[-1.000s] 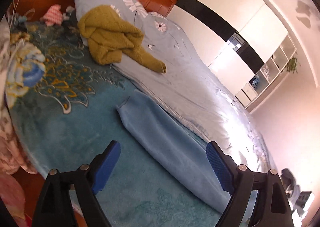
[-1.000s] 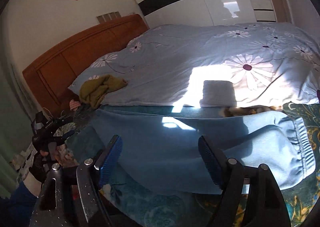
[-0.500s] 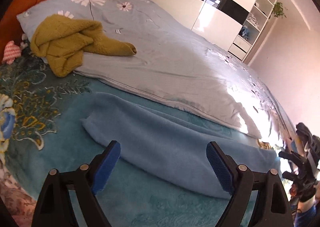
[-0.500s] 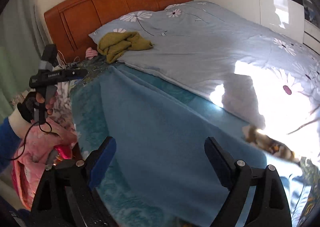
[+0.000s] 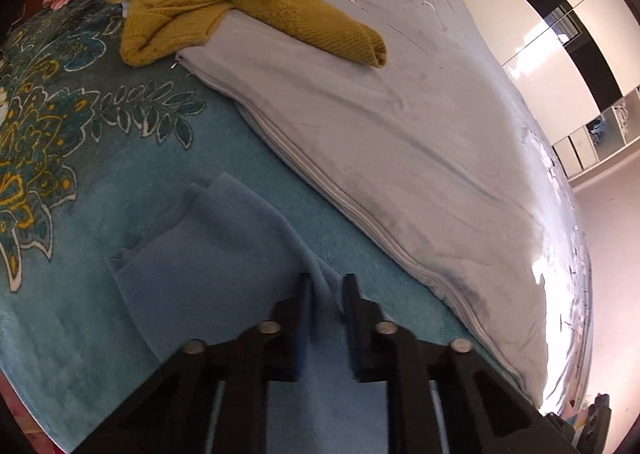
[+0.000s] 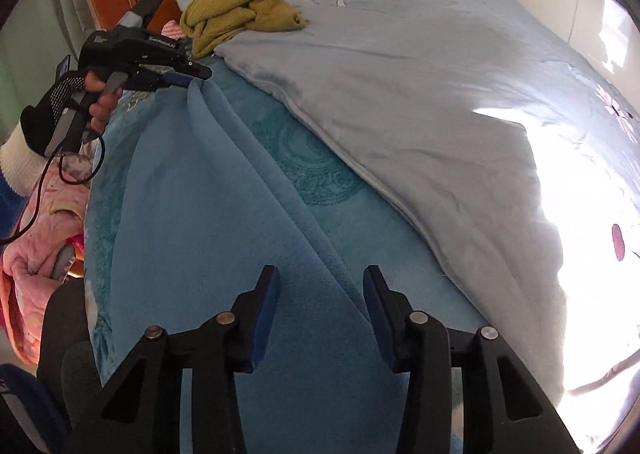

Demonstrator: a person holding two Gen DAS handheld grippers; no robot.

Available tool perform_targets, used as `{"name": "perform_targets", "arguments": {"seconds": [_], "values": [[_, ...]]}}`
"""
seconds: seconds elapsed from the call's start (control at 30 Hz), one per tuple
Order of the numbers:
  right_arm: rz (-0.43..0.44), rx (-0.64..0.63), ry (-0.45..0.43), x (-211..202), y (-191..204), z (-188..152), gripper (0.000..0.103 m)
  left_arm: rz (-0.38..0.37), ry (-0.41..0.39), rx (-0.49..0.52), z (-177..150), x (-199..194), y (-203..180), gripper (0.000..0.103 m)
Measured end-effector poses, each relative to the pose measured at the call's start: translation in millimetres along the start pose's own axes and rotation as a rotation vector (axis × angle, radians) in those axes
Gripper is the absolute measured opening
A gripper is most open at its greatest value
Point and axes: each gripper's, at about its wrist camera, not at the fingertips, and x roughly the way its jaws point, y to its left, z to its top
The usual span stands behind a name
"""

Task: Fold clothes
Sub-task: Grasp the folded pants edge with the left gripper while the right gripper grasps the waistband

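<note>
We see the blue fleece trousers (image 6: 224,221) stretched along the teal blanket (image 6: 316,169) beside the grey duvet (image 6: 420,93); our left gripper (image 5: 325,294) pinches one fold, our right gripper (image 6: 320,294) hovers, fingers apart.

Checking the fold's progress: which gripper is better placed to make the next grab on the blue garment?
Right. The right gripper is open, straddling a ridge of the blue garment. The left gripper is already shut on the fabric, pulling it taut.
</note>
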Motion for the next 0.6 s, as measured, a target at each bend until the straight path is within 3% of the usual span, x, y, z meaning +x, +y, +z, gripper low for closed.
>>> {"name": "perform_targets", "arguments": {"seconds": [0.07,0.1,0.2,0.43,0.6], "values": [[-0.001,-0.01,-0.001,-0.4,1.1,-1.6,0.038,0.005,-0.008,-0.02,-1.7,2.6,4.3,0.004],[-0.001,-0.016,-0.001,-0.6,1.7,-2.4,0.025,0.001,-0.017,-0.025,-2.4,0.2,4.4,0.004],[-0.003,-0.031,-0.003,-1.2,3.5,-4.9,0.008,-0.008,-0.045,-0.037,-4.4,-6.9,4.8,0.004],[-0.01,-0.05,-0.03,-11.2,3.8,-6.3,0.004,-0.028,-0.125,-0.017,-3.9,-25.0,-6.5,0.004],[-0.069,0.032,-0.044,-15.3,-15.5,-6.7,0.004,0.004,-0.106,-0.016,7.5,-11.3,1.4,0.004]]}}
